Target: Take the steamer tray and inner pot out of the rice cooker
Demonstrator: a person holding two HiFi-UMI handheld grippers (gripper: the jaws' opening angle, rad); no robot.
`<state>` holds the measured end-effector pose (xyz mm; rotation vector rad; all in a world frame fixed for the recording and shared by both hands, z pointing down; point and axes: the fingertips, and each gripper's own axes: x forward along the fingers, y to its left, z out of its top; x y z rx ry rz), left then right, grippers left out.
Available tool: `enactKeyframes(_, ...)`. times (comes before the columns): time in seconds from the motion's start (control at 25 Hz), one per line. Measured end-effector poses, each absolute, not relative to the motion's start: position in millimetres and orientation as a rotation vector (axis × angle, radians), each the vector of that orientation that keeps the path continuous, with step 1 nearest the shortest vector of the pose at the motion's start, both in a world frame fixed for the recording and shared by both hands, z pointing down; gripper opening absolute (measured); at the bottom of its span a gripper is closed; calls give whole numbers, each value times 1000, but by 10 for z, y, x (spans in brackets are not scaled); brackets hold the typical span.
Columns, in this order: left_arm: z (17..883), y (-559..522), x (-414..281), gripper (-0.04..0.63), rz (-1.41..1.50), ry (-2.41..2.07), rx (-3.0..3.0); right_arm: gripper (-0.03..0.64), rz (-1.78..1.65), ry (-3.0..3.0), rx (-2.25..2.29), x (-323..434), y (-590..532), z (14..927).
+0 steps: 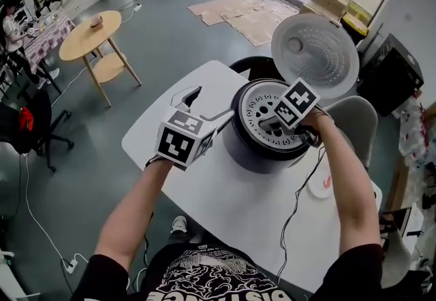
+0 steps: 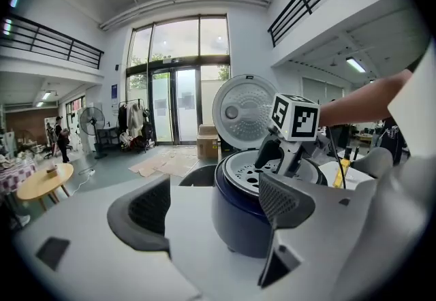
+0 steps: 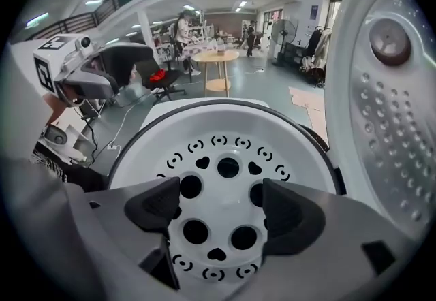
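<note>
A dark blue rice cooker [image 1: 253,151] stands on the white table [image 1: 225,204] with its lid [image 1: 320,51] swung up and open. The white steamer tray [image 1: 255,107], pierced with round and heart-shaped holes, sits in its mouth and hides the inner pot. My right gripper [image 3: 221,208] points steeply down just above the tray [image 3: 225,150], jaws open and nothing between them. My left gripper [image 2: 214,201] hovers left of the cooker [image 2: 235,225], aimed at its side, open and empty. In the head view the left gripper [image 1: 204,107] is a short way off the cooker's wall.
A white chair [image 1: 357,119] stands behind the table at the right. A black cable [image 1: 300,194] crosses the tabletop beside a white disc [image 1: 320,185]. A round wooden table [image 1: 88,34] and flattened cardboard [image 1: 252,13] are on the floor beyond.
</note>
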<state>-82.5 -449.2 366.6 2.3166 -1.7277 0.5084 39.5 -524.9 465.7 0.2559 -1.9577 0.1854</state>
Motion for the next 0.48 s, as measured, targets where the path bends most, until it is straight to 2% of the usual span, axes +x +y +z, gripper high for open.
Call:
enactKeyframes(0.12, 3742, -4489, -798, 393, 527, -1730, 2300, 376, 208, -1942, 250, 429, -5333, 4717)
enactKeyframes(0.48, 3818, -4467, -831, 393, 548, -1753, 2261, 363, 277, -1843, 259, 458, -5384, 4875)
